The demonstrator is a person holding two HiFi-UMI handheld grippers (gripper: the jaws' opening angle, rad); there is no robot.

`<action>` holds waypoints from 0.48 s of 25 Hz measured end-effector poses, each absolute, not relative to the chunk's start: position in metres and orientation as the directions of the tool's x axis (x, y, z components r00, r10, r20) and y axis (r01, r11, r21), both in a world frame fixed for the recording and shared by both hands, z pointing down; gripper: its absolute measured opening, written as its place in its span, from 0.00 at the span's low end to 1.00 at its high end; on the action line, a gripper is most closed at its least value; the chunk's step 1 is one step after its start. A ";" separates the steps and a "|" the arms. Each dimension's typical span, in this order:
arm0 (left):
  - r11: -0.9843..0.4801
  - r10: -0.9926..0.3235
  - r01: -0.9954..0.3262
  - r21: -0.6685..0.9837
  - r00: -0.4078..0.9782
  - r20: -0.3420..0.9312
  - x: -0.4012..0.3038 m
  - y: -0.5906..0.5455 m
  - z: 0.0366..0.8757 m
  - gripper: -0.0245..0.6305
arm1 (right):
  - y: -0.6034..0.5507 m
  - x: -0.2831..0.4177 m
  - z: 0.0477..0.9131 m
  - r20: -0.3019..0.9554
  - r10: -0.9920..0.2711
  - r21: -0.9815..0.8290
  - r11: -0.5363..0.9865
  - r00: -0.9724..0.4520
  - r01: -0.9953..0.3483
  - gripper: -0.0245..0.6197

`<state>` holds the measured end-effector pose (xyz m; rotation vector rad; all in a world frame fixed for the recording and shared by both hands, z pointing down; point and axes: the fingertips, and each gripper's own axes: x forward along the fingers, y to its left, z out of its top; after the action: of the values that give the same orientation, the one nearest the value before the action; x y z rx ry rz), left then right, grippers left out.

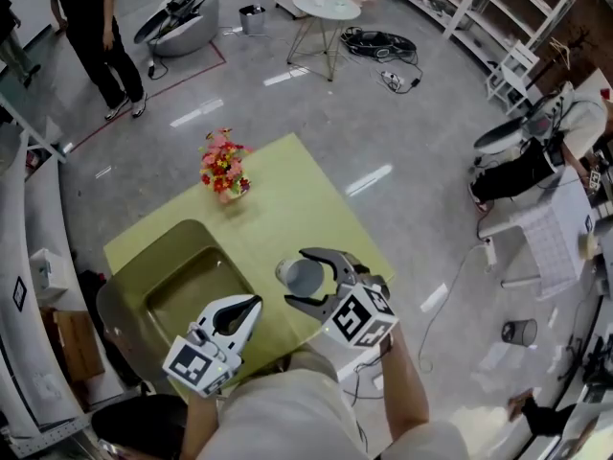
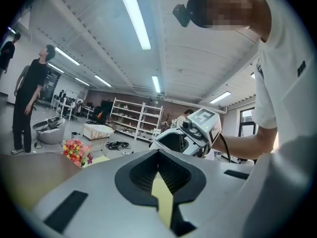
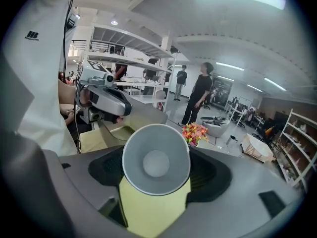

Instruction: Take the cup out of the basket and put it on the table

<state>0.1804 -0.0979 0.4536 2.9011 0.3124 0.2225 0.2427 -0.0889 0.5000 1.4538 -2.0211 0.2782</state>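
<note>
The cup, a small pale grey plastic one (image 1: 305, 278), was already out of the basket, clamped sideways between the widely spread jaws of the right gripper (image 1: 295, 277) above the near right part of the table, its open mouth turned back toward that gripper's camera. I judged the lifting step done and the placing step in hand. The next move called for tipping the cup upright, lowering it until its base met the tabletop, and only then spreading the jaws. Just left of it, the left gripper (image 1: 257, 302) had its jaws together on nothing and hung over the near edge of the olive-green rounded plastic basket (image 1: 168, 247), which took up the near left of the table and looked empty. The table itself was a square yellow-green top (image 1: 287, 195), bare on its right side, so there was room to set the cup down. At its far left corner stood a small bunch of red, pink and yellow flowers (image 1: 223, 166). Beyond lay a glossy grey floor, with a round white side table (image 1: 326, 8) far off, white shelving (image 1: 517, 12) at the far right, and a person in black (image 1: 96, 27) standing at the far left.
</note>
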 end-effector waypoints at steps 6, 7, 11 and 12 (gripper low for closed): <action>-0.948 0.260 0.227 0.222 0.957 0.129 0.194 -0.088 0.456 0.05 | -0.076 0.258 0.530 0.652 -0.742 0.166 0.339 -0.155 -0.926 0.60; -0.946 0.265 0.232 0.224 0.955 0.131 0.197 -0.087 0.457 0.05 | -0.074 0.260 0.536 0.662 -0.735 0.163 0.335 -0.149 -0.928 0.60; -0.941 0.289 0.258 0.218 0.948 0.130 0.207 -0.078 0.463 0.05 | -0.065 0.270 0.563 0.697 -0.706 0.151 0.317 -0.127 -0.936 0.60; -0.940 0.295 0.263 0.217 0.946 0.133 0.209 -0.076 0.465 0.05 | -0.063 0.272 0.571 0.706 -0.697 0.147 0.313 -0.122 -0.938 0.60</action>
<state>0.2087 -0.0763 0.4654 2.9037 0.4206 0.2425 0.2722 -0.0633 0.5707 1.4508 -1.8864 0.4417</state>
